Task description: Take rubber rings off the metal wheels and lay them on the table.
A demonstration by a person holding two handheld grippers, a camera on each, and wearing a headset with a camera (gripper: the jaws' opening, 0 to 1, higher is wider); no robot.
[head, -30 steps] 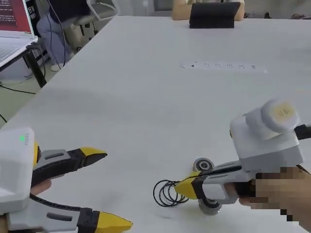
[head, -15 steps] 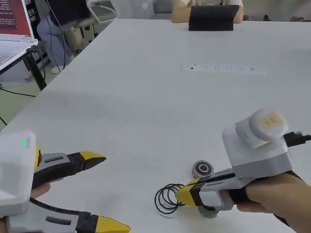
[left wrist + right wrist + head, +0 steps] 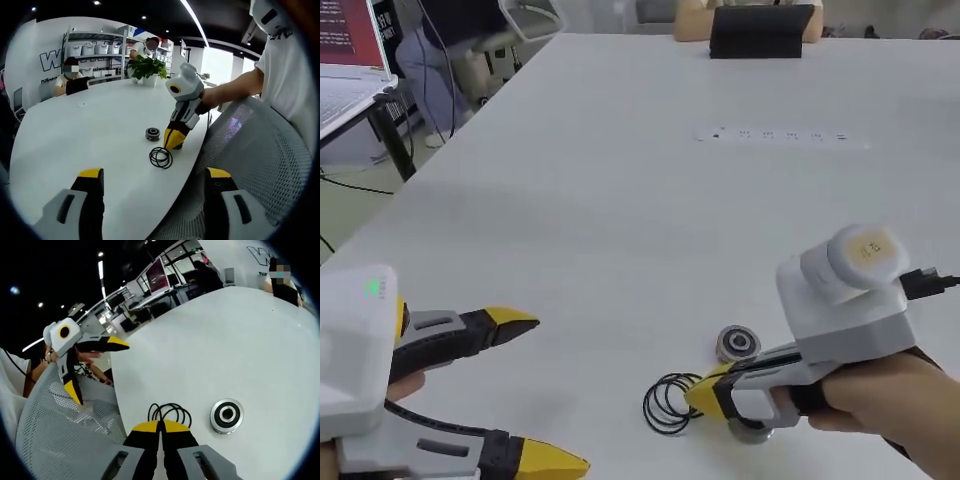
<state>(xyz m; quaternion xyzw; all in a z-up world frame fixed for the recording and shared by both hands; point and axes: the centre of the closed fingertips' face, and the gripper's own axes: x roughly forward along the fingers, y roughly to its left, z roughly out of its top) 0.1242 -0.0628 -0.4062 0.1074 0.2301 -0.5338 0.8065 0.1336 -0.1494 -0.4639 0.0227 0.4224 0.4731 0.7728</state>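
Barely anything has shifted over the last second. The right claw [image 3: 692,398] is pressed shut, jaws meeting along their whole length, with its yellow tips down at the near edge of the rubber rings [image 3: 668,403]. The rings lie as a loose black bundle on the worktop [image 3: 620,200], directly ahead of those tips and touching them. Whether one ring is nipped between the jaws cannot be told. A bare metal wheel [image 3: 737,343] lies flat just off to one side of the tips, apart from the bundle, and a second wheel [image 3: 750,432] peeks out from under the claw's body.

Against the frame a second ago, the bundle and the bare wheel keep the same places relative to the tips. The right claw's housing has rolled a little, and it was shut then too. That suggests the rings are already laid down, and the claw only needs to let go or draw back.

The left claw [image 3: 550,392] is spread wide and holds nothing, well apart from the bundle, just as before.
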